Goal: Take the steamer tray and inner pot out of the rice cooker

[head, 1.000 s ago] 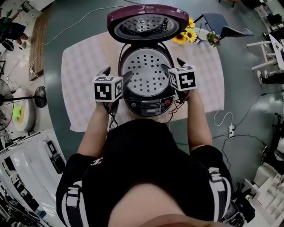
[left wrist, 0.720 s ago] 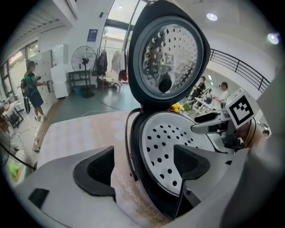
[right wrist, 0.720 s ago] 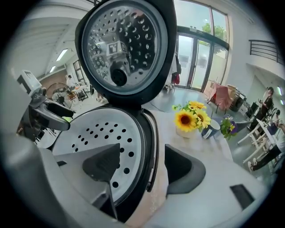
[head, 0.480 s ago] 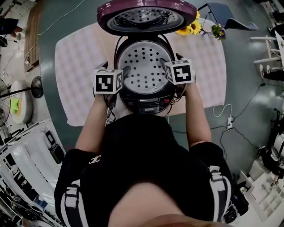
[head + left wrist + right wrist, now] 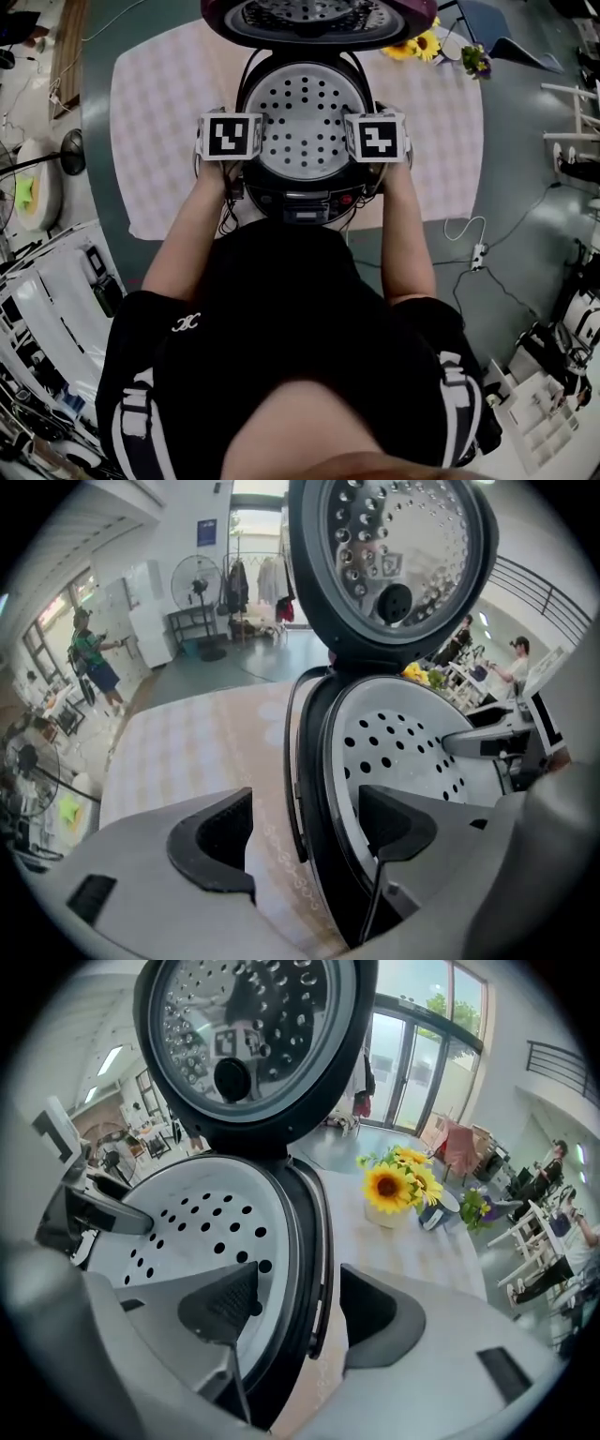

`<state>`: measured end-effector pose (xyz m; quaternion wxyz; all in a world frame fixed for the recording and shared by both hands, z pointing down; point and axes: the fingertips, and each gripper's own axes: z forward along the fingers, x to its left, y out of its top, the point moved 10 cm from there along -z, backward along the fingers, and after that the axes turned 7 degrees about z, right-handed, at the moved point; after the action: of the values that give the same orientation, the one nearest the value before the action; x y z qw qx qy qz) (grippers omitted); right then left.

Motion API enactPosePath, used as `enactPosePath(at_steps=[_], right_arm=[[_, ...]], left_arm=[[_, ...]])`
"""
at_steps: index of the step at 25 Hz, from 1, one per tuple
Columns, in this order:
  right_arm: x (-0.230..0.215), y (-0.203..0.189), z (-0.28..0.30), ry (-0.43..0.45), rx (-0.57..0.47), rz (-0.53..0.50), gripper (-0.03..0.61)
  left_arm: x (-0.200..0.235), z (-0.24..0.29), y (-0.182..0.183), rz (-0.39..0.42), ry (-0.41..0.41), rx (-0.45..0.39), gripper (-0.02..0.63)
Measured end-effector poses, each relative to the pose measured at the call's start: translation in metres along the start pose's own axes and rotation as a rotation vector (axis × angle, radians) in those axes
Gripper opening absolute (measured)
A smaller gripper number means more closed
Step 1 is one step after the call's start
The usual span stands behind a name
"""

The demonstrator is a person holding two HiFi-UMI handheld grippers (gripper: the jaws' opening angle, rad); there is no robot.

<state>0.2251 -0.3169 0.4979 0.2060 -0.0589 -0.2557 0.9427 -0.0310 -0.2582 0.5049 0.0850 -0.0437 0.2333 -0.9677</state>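
The rice cooker (image 5: 302, 192) stands open on the table, its purple lid (image 5: 314, 19) tipped up at the back. A white perforated steamer tray (image 5: 305, 127) sits in its top; the inner pot under it is hidden. My left gripper (image 5: 234, 141) straddles the cooker's left rim (image 5: 319, 789), one jaw over the steamer tray (image 5: 403, 733) and one outside. Its jaws are closing, with gaps still on both sides of the rim. My right gripper (image 5: 377, 139) straddles the right rim (image 5: 314, 1241) the same way above the steamer tray (image 5: 197, 1213), also closing and not pressing.
A pale checked cloth (image 5: 159, 112) covers the table. Sunflowers in a pot (image 5: 394, 1185) stand at the back right beside the lid. A fan (image 5: 66, 155) stands on the floor at left, and cables (image 5: 469, 253) lie at right.
Both grippers have come down from above the cooker to its left and right rims, each now astride the rim. The jaws stand slightly narrower.
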Motion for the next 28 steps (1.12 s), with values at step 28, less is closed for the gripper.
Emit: enactPosePath(at_steps=[28], right_arm=[[0.007,0.017,-0.047,-0.071,-0.152,0.075,0.202]], left_arm=[[0.012,-0.034,-0.006,-0.373,-0.176,-0.064,0.198]])
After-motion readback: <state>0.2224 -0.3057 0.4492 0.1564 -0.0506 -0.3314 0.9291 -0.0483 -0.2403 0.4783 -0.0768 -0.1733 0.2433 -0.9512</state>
